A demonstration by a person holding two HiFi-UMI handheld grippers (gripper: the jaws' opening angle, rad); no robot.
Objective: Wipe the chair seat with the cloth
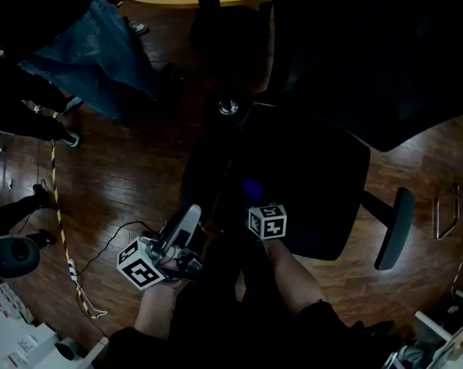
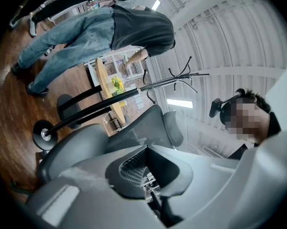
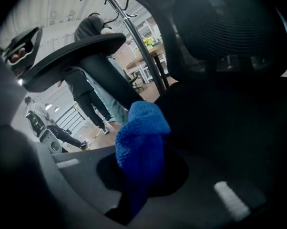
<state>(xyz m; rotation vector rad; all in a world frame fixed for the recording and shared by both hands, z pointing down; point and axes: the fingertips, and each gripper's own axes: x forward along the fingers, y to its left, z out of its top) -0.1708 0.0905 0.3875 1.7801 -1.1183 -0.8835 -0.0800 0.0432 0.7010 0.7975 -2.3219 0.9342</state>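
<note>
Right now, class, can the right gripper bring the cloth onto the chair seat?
Probably yes: the right gripper, shut on the blue cloth, hangs over the chair seat, and nothing shows between them.

At centre frame we hold our right hand-held gripper (image 1: 253,200) at a small blue cloth (image 1: 252,187) over the black chair seat (image 1: 316,183). Our left hand-held gripper (image 1: 191,215) sits lower left, beside the wooden floor (image 1: 131,191).

Left gripper (image 1: 191,216), right gripper (image 1: 251,194): jaws closed.
</note>
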